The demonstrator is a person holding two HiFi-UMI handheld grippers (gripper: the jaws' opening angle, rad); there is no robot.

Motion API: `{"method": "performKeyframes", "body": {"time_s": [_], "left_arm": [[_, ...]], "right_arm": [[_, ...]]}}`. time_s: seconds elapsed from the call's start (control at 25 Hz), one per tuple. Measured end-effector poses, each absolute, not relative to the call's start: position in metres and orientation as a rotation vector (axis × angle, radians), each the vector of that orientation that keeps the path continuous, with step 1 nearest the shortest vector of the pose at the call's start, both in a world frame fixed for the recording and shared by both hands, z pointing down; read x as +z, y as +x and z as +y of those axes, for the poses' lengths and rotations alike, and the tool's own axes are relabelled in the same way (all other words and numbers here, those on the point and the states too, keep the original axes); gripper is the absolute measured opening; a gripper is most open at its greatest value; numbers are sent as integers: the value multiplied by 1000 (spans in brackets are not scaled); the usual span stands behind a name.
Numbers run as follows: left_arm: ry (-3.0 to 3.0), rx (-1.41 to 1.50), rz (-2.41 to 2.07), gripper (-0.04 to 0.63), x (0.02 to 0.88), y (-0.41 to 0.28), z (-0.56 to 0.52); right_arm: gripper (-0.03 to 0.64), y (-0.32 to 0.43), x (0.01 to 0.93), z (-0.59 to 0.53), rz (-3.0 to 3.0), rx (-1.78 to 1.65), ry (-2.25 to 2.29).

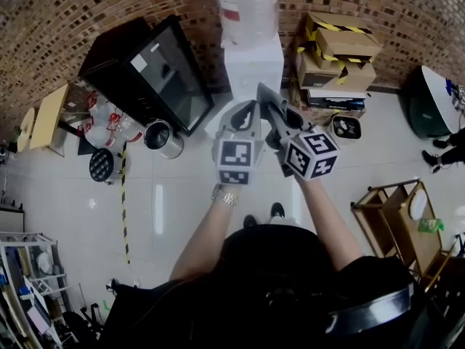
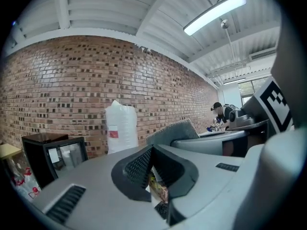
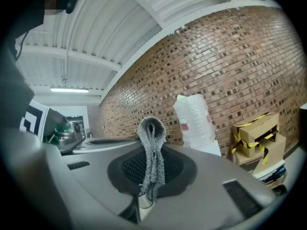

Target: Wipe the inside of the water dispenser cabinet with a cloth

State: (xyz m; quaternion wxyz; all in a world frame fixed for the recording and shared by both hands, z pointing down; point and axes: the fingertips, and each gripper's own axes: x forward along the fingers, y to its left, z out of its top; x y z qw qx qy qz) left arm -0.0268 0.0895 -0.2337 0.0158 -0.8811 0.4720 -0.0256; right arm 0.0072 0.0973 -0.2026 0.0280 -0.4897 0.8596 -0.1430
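The white water dispenser (image 1: 253,65) stands against the brick wall with a big clear bottle (image 1: 245,4) on top; its cabinet is hidden behind my grippers. Both grippers are raised in front of it, side by side. My right gripper (image 3: 151,176) is shut on a folded grey cloth (image 3: 152,150), which sticks up between its jaws. In the left gripper view that cloth (image 2: 175,131) shows just beyond my left gripper (image 2: 152,169), whose jaws are shut on nothing. From the head view, the left gripper (image 1: 249,110) and the right gripper (image 1: 266,94) nearly touch at their tips.
A black glass-door mini fridge (image 1: 156,71) stands left of the dispenser, with a metal pot (image 1: 161,135) on the floor before it. Stacked cardboard boxes (image 1: 338,46) sit on the right. A wooden rack (image 1: 396,217) stands at the near right. Yellow-black tape (image 1: 123,202) runs along the floor.
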Motion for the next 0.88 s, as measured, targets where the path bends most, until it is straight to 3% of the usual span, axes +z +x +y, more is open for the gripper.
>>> {"method": "performKeyframes", "body": {"time_s": [0.88], "left_arm": [[-2740,-85,1475,2,-230,-17,100]], "right_arm": [[21,10,-194,107,2693,-441,-1534]]}}
